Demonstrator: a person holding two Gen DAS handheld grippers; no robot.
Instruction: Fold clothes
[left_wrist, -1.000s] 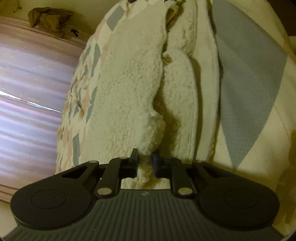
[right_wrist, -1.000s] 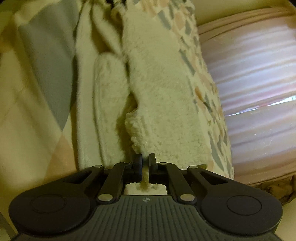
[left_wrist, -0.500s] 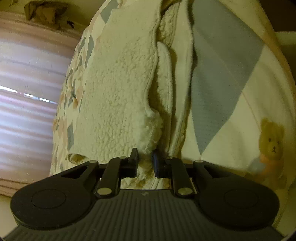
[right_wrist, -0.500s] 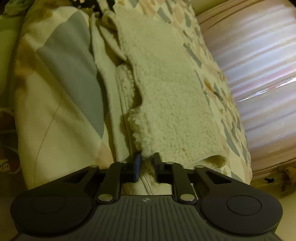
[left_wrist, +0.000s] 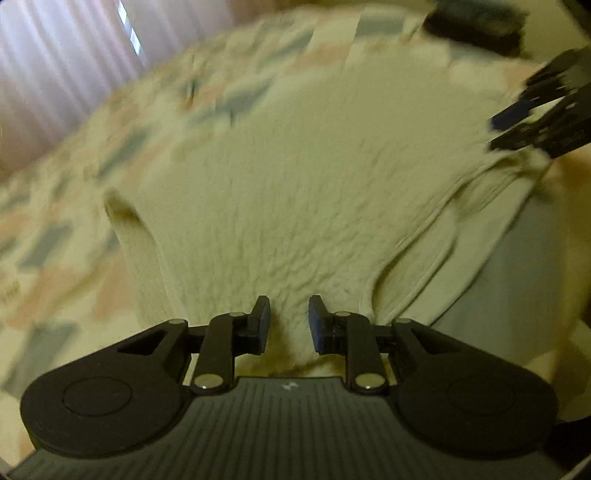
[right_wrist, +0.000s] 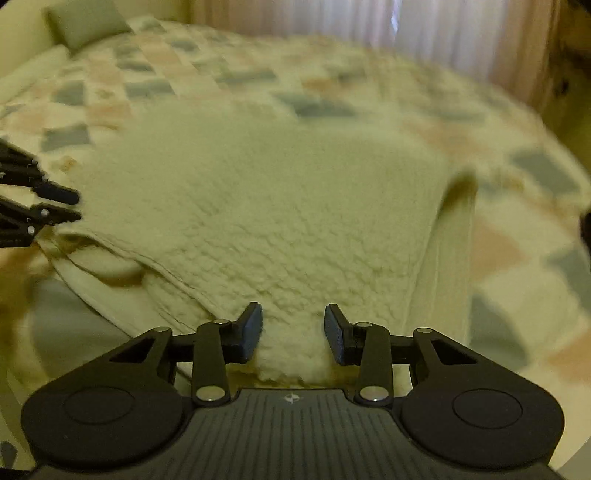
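The cream fleece garment (left_wrist: 314, 206) lay spread on the bed's patchwork quilt (right_wrist: 155, 85). The left gripper (left_wrist: 289, 320) and right gripper (right_wrist: 293, 329) both had jaws parted, fleece lying loose between them. No readable writing showed.

Both wrist views look low and close across the same fleece garment (left_wrist: 295, 192).

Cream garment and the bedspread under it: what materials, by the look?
Cream garment: looks like sherpa-type fleece, with a matte, nubbly, curly pile and a smoother stitched hem. Bedspread: seems a woven or quilted cotton-like fabric, flat and matte, with printed grey and peach diamonds. Motion blur leaves the weave uncertain.
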